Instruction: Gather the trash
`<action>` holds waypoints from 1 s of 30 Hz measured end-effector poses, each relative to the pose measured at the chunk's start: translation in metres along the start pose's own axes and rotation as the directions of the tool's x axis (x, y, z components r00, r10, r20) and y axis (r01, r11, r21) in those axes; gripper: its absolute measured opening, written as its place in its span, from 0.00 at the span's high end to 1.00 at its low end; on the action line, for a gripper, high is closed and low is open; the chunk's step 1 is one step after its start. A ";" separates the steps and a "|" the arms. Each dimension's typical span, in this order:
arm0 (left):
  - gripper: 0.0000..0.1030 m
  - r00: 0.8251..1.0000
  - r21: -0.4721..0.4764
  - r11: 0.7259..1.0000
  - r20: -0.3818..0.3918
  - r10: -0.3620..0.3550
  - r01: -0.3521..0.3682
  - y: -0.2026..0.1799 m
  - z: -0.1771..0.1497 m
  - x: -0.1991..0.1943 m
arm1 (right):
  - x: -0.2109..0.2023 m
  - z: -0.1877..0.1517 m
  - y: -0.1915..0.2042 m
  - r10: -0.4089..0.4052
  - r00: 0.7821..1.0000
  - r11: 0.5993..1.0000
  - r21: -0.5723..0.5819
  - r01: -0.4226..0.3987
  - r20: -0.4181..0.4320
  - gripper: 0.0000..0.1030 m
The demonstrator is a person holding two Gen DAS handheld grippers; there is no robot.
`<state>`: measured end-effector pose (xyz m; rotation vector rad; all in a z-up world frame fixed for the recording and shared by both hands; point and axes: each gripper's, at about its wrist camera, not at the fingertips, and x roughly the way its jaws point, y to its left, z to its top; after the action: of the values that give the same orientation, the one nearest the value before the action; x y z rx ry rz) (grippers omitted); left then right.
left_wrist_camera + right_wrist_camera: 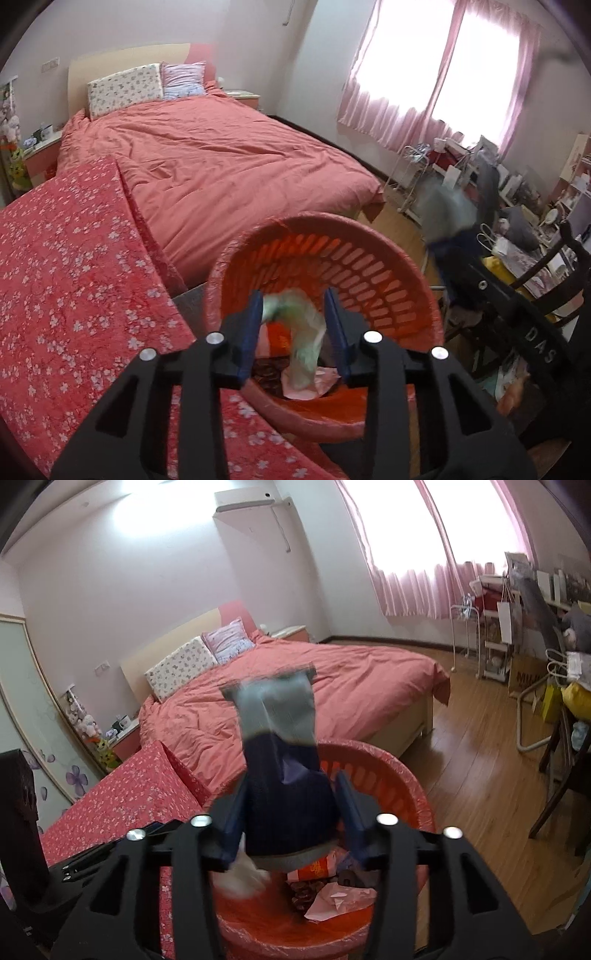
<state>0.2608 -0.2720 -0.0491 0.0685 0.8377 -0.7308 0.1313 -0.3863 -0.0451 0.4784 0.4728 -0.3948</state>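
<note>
A red slatted trash basket (384, 266) stands by the bed's foot, lined with a red bag; it also shows in the right wrist view (402, 775). My left gripper (293, 314) hovers over it, its jaws apart, with a blurred pale green wrapper (306, 332) between them, falling or loosely touching. Pink paper (325, 380) lies inside. My right gripper (291, 794) is over the basket with a blurred grey and dark blue packet (284, 753) between its jaws; whether it grips it is unclear. That packet shows blurred in the left wrist view (448, 218).
A bed with a salmon duvet (221, 155) lies ahead. A red flowered cloth (74, 277) covers a surface at left. A cluttered desk and dark chair (535, 280) stand at right, on a wooden floor (480, 775). Red and pink trash (325, 893) lies in the basket.
</note>
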 end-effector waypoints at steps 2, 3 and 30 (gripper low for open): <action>0.63 1.000 -0.014 1.000 -0.003 0.019 -0.019 0.007 -0.001 -0.002 | -0.002 -0.001 -0.001 -0.002 1.000 1.000 0.006 0.002 -0.006 0.41; 0.61 0.999 -0.021 0.999 -0.001 0.035 -0.035 0.012 -0.003 -0.004 | -0.004 -0.002 -0.001 -0.003 1.000 1.000 0.009 0.003 -0.004 0.38; 0.04 0.819 -0.189 0.864 0.277 0.503 -0.467 0.067 -0.088 -0.241 | -0.140 -0.035 0.072 -0.213 0.929 0.936 -0.209 0.282 0.302 0.02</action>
<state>0.1378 -0.0571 0.0441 0.0579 0.5136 -0.1960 0.0379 -0.2747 0.0240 0.1127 0.3062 -0.6299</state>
